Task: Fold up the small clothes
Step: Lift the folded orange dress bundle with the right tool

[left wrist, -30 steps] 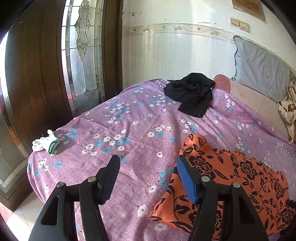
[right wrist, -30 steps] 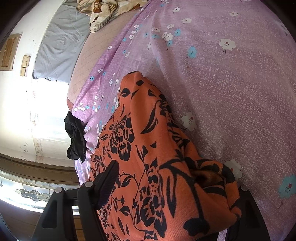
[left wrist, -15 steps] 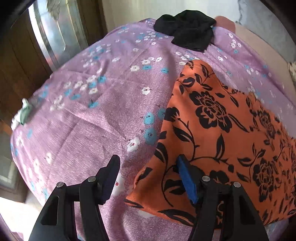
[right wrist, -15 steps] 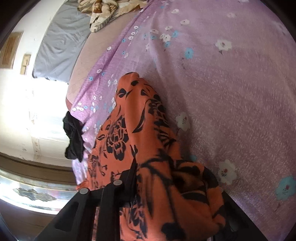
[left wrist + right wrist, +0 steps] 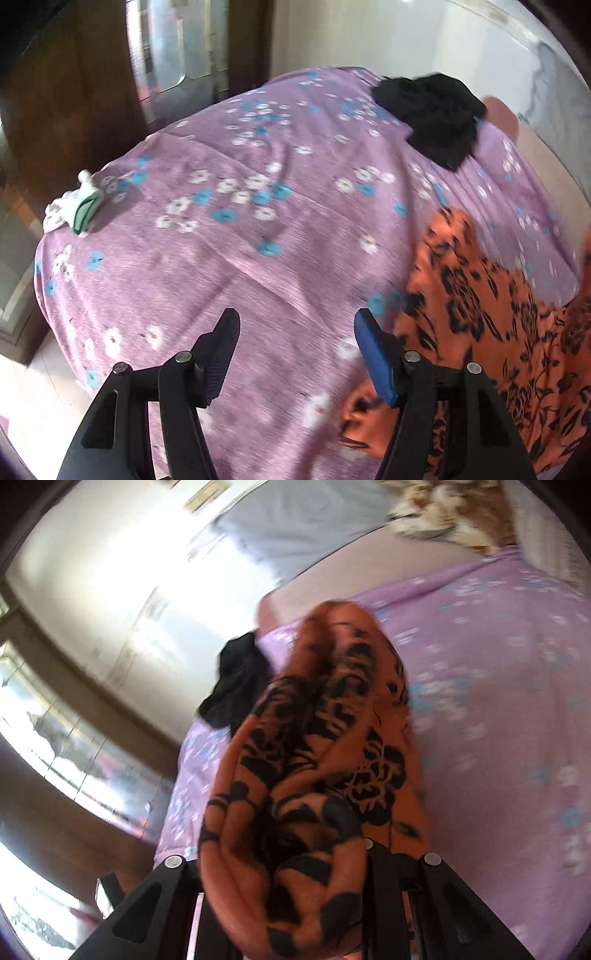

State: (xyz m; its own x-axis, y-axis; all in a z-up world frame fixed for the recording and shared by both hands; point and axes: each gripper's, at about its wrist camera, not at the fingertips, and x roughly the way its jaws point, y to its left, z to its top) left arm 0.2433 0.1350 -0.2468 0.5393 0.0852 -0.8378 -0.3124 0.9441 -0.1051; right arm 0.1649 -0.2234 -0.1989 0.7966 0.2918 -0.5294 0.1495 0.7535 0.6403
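Observation:
An orange garment with black flowers [image 5: 491, 325] lies on the purple flowered bedsheet [image 5: 258, 221] at the lower right of the left wrist view. My left gripper [image 5: 295, 354] is open and empty above the sheet, its right finger beside the garment's left edge. My right gripper [image 5: 291, 878] is shut on the orange garment [image 5: 314, 757], which is bunched and lifted, hiding the fingertips. The right view is blurred.
A black garment [image 5: 432, 114] lies at the bed's far end. A small folded white and green piece [image 5: 74, 206] sits at the left bed edge. A wooden glass door stands to the left. A grey pillow [image 5: 306, 520] and a patterned blanket [image 5: 454, 520] lie further up the bed.
My right gripper has closed on the orange garment and raised it off the bed. My left gripper has swung left, away from the garment, and stays open.

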